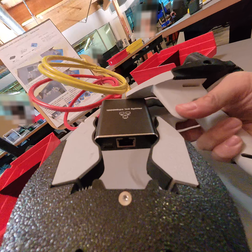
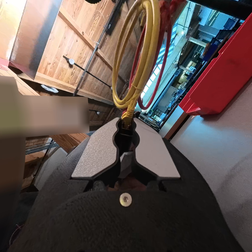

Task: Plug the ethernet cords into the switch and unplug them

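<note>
Left claw [image 1: 126, 137] clamped on the switch [image 1: 126, 120], a small black box of smooth metal with rounded edges, held up off the worktop [image 1: 234, 50]. One empty socket [image 1: 126, 142] facing the camera at 6 o'clock. Yellow cord [image 1: 81, 73] and red cord [image 1: 65, 98] looping out from the far end at 11 o'clock: round, glossy, springy, the yellow coil bound with a thin tie. Right claw [image 2: 126, 125] closed on the yellow plug [image 2: 127, 120], a moulded boot with a clear tip, seated at the switch's far edge. Right claw seen in the left wrist view at 2 o'clock, a hand [image 1: 220, 117] round its pale grip. Red plug's seating hard to tell. By judgement: mid-task, yellow plug either just pushed home or about to be pulled; near socket unfilled. Claw faces grey and grainy, bodies black and pebbled. Red plastic bins [image 1: 177, 61] behind.
</note>
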Action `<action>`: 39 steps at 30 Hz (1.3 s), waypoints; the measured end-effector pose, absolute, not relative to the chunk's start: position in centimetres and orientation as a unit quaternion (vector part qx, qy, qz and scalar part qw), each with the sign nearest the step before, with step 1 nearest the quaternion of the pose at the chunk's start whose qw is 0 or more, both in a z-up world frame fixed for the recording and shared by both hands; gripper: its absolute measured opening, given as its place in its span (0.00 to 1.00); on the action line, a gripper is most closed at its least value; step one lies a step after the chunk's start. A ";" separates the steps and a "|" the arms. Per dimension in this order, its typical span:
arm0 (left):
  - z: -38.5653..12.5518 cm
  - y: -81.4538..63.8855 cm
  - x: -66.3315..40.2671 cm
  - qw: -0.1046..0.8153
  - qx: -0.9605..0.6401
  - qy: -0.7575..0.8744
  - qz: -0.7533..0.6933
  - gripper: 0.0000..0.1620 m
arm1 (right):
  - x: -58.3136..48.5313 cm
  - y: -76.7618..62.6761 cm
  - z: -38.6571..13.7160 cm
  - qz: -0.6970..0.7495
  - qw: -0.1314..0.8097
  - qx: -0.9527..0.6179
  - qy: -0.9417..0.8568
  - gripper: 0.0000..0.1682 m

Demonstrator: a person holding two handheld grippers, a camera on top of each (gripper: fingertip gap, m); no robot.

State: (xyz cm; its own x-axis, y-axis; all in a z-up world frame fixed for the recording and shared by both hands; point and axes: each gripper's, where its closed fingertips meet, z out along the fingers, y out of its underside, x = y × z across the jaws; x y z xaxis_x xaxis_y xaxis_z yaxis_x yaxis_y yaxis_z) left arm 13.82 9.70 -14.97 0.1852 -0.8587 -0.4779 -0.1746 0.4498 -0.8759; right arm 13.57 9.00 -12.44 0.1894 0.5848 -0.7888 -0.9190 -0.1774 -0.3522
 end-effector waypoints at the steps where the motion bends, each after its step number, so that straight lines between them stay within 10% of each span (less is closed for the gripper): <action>1: -15.0 9.7 13.8 0.629 -0.446 0.575 -0.272 0.48 | 13.6 9.0 -12.5 0.613 0.615 -0.463 0.179 0.09; 39: -16.3 8.3 17.2 0.612 -0.406 0.605 -0.307 0.49 | 17.0 7.7 -14.1 0.585 0.630 -0.448 0.244 0.08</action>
